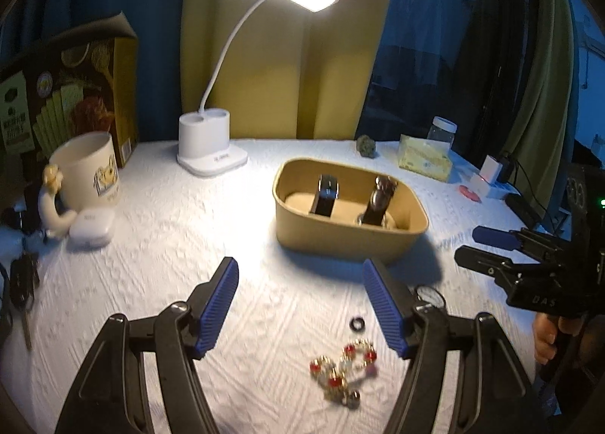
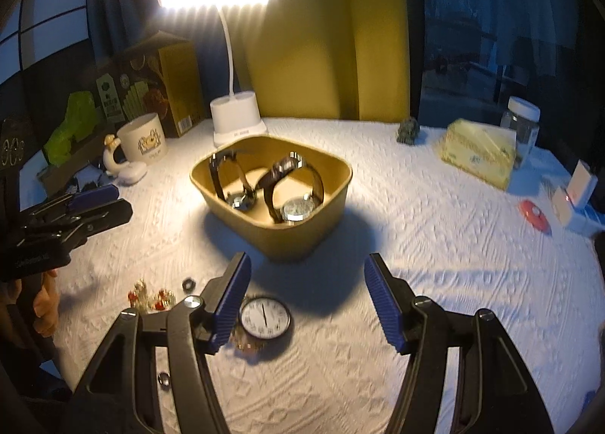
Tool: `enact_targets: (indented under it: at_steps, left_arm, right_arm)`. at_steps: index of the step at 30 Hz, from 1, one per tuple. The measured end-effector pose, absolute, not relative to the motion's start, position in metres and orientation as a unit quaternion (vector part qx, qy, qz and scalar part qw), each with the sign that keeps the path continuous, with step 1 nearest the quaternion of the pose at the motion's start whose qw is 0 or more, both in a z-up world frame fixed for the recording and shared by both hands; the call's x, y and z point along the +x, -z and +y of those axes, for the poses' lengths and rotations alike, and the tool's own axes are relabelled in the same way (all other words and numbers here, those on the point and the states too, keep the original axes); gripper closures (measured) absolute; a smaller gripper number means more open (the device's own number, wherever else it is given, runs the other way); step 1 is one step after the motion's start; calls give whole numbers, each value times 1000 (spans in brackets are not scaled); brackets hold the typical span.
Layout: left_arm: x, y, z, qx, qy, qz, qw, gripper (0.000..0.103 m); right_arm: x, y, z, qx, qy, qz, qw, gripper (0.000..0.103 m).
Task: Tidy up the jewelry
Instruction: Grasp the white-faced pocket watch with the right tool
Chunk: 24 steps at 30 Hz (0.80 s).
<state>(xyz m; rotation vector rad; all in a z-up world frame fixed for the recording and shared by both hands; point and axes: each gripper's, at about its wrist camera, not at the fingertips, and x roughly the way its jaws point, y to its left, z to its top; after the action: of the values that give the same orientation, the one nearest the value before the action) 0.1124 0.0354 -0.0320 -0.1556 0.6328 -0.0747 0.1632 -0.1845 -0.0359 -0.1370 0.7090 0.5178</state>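
Mid-sort, judging by the layout: two wristwatches (image 2: pixel 264 184) already stood in the tan box (image 1: pixel 349 235), while the smaller pieces lay loose on the white-covered bench (image 1: pixel 170 229) in front of it. Left tongs (image 1: pixel 300 307) spread wide and empty, poised above the red-and-gold beaded bracelet (image 1: pixel 342 367), which lay between the blue pads with a small dark ring (image 1: pixel 357 323) just beyond it. Right tongs (image 2: pixel 307 301) likewise apart and holding nothing, with the pocket watch (image 2: pixel 266 317) flat on the cloth just beside the left-hand blue pad (image 2: pixel 230 301) and a heap of what looked like gold chain (blurred, partly hidden by the finger) touching its near edge. Another small ring (image 2: pixel 164 379) seen low between the finger struts.

Step in hand, by this reading: lining up for a pick, bracelet for the left, pocket watch for the right. Next move would call for lowering until the pads straddled the piece, closing gently, then carrying it over the box rim without knocking the upright watches. Bracelet likely to sag and trail when lifted; flat watch case likely hard to pinch off the soft cloth.
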Motion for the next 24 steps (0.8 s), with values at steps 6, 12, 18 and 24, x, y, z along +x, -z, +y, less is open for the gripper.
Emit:
enact_targets:
  at_steps: [6,12,18,24]
  left_arm:
    - [101,42,41,-89,32,322,942,35]
    - [95,50,51,-103,29,333,937,35]
    - [91,56,55,-106,32,341,934,35]
    - [91,61,51,-107,39,351,929,35]
  right_arm:
    - [155,52,-172,-68,-280,373,882,43]
    - [161,71,-160,-64,-284,408,865,43]
    - [169,81,-161,-41,-279,430,858,45]
    - [164,79,-154,-51,-302,426,851,62]
